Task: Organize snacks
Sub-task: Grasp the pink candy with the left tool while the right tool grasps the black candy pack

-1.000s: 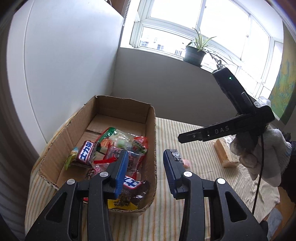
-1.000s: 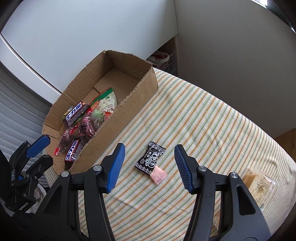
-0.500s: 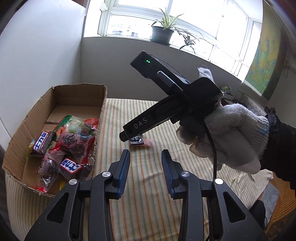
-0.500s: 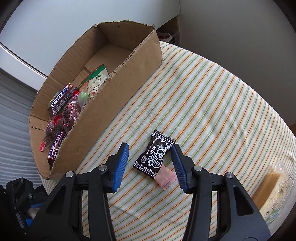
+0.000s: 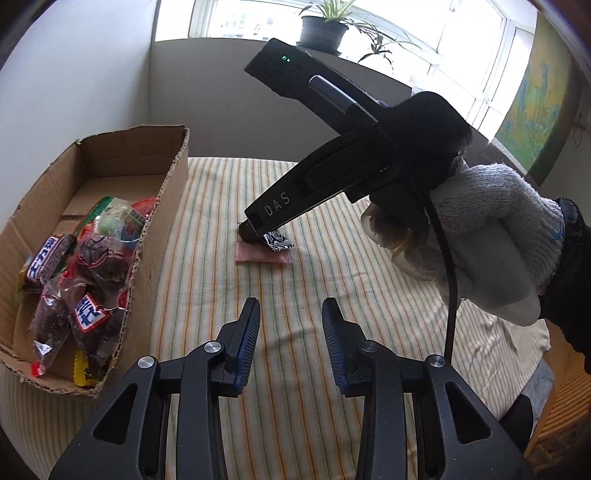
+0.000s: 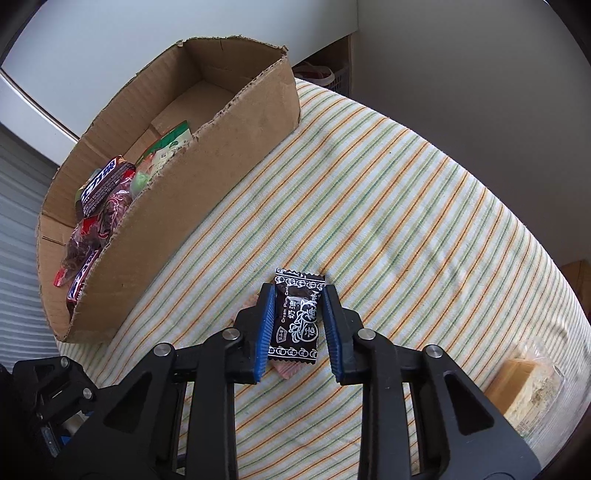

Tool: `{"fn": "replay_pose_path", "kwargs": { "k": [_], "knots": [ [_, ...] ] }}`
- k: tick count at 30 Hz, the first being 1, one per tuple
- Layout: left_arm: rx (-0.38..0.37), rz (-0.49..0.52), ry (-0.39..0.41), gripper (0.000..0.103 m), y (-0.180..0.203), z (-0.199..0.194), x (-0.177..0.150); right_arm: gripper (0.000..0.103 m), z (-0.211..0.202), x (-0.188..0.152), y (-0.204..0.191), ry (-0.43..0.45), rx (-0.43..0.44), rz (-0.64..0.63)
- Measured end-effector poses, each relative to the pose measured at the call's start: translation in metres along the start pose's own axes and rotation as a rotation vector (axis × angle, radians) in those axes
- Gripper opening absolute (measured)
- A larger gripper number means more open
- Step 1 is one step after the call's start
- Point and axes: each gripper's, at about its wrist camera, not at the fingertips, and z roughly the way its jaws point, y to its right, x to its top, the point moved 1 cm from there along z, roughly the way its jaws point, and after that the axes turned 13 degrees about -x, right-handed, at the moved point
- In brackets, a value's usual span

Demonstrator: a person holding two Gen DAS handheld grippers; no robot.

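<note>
A black plum-candy packet lies on the striped cloth, on top of a small pink packet. My right gripper is down at the cloth with its blue pads against both sides of the black packet. In the left wrist view the right gripper's tip touches the black packet and the pink packet. My left gripper is open and empty above the cloth, right of the cardboard box. The box holds several snack packets.
A clear-wrapped yellow snack lies on the cloth at the right edge. A wall stands behind the box. A potted plant sits on the windowsill. The table's edge falls away at the right.
My right gripper has come down over the black packet and its jaws have narrowed onto it. My left gripper has swung away from the box to over the cloth.
</note>
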Motion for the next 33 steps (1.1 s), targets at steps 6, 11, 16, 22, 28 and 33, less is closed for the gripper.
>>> {"fn": "replay_pose_path", "kwargs": {
  "k": [6, 11, 16, 22, 28, 33],
  "knots": [
    [0.041, -0.012, -0.067, 0.033, -0.002, 0.027, 0.005, 0.025, -0.004, -0.009, 0.031, 0.004, 0.012, 0.026],
    [0.064, -0.064, -0.099, 0.033, -0.014, 0.045, 0.015, 0.025, -0.005, -0.018, 0.059, 0.001, 0.022, 0.058],
    [0.09, -0.081, -0.096, 0.033, -0.018, 0.055, 0.032, 0.025, -0.006, -0.026, 0.075, 0.005, 0.041, 0.081],
    [0.127, -0.062, -0.103, 0.037, -0.015, 0.07, 0.048, 0.025, -0.006, -0.034, 0.086, 0.012, 0.05, 0.105],
    [0.198, 0.029, -0.12, 0.037, -0.002, 0.086, 0.051, 0.025, -0.009, -0.047, 0.1, 0.016, 0.061, 0.11],
    [0.213, 0.076, -0.116, 0.03, 0.004, 0.091, 0.047, 0.025, -0.012, -0.053, 0.1, 0.019, 0.051, 0.101]
  ]
}}
